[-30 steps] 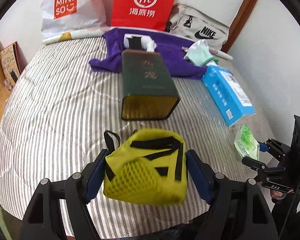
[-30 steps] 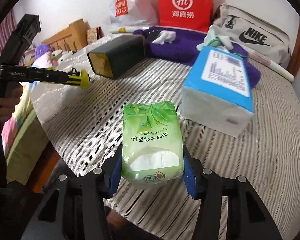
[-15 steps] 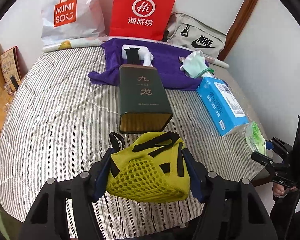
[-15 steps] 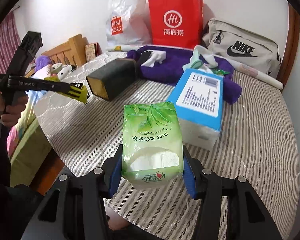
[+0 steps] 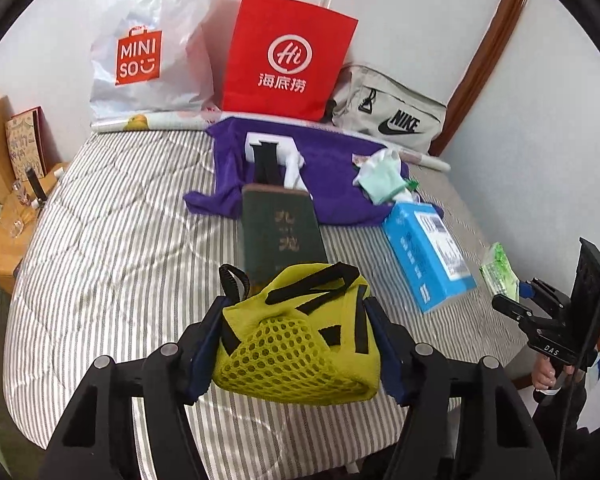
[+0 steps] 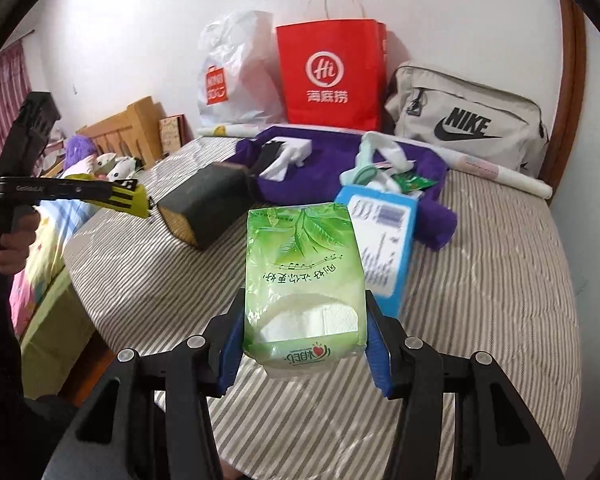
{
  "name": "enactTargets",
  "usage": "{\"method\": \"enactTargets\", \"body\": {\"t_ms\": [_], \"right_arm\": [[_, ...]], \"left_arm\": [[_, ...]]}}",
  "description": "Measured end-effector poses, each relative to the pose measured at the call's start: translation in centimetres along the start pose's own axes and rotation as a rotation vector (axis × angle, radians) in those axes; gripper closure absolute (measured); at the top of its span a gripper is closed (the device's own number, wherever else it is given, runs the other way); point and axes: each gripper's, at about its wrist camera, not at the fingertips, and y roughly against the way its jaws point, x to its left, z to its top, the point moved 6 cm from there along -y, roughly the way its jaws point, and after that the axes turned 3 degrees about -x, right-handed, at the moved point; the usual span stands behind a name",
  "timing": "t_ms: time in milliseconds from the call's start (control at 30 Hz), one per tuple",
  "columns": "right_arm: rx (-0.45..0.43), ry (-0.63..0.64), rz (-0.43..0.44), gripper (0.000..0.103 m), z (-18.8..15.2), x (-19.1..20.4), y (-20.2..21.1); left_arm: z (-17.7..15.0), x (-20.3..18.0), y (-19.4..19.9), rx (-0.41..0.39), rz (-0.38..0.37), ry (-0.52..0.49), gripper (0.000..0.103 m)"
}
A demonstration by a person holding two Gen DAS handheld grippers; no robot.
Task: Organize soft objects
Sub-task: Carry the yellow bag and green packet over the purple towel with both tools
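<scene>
My left gripper (image 5: 296,340) is shut on a yellow mesh pouch (image 5: 300,336) with black straps, held clear above the striped bed (image 5: 112,264). My right gripper (image 6: 304,340) is shut on a green tissue pack (image 6: 304,276), also lifted off the bed. From the right wrist view the left gripper (image 6: 138,200) shows at far left with the yellow pouch (image 6: 128,198) in it. From the left wrist view the green pack (image 5: 500,270) shows at far right. A dark green box (image 5: 280,236) lies in mid-bed, with a blue tissue box (image 5: 428,256) to its right.
A purple cloth (image 5: 336,176) with white items and a mint glove (image 5: 380,178) lies beyond the boxes. A Miniso bag (image 5: 148,48), a red paper bag (image 5: 288,60) and a grey Nike bag (image 5: 396,120) lean on the back wall. A wooden nightstand (image 5: 4,232) stands left.
Both grippers have risen with their loads, so the bed looks farther away. The left jaws closed in tighter on the yellow pouch and squeezed it narrower.
</scene>
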Motion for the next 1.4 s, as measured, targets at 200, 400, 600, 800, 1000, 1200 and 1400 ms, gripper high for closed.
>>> {"method": "enactTargets", "body": {"t_ms": [200, 400, 600, 800, 1000, 1200, 1400], "right_arm": [[0.005, -0.046, -0.029, 0.051, 2.4, -2.3, -1.4], [-0.011, -0.066, -0.042, 0.051, 5.2, -3.9, -2.8], [-0.032, -0.059, -0.044, 0.051, 7.8, -4.5, -4.1], [-0.025, -0.047, -0.052, 0.051, 9.9, -5.2, -6.2], [0.005, -0.052, -0.073, 0.051, 11.6, -6.7, -9.3], [0.026, -0.074, -0.091, 0.051, 13.3, -8.6, -12.2], [0.044, -0.094, -0.103, 0.051, 15.1, -10.2, -15.1]], "left_arm": [[2.5, -0.5, -0.9, -0.015, 0.005, -0.015, 0.039], [5.0, -1.4, -1.9, -0.029, -0.006, -0.031, 0.039], [7.9, -2.3, -2.4, -0.062, -0.024, -0.061, 0.039], [10.8, -2.5, -4.8, -0.063, -0.019, -0.064, 0.039], [13.0, -2.0, -9.4, -0.022, -0.022, -0.047, 0.039], [15.2, -1.6, -12.9, -0.006, -0.031, -0.027, 0.039], [17.9, -0.7, -15.7, -0.003, -0.022, -0.001, 0.039]]}}
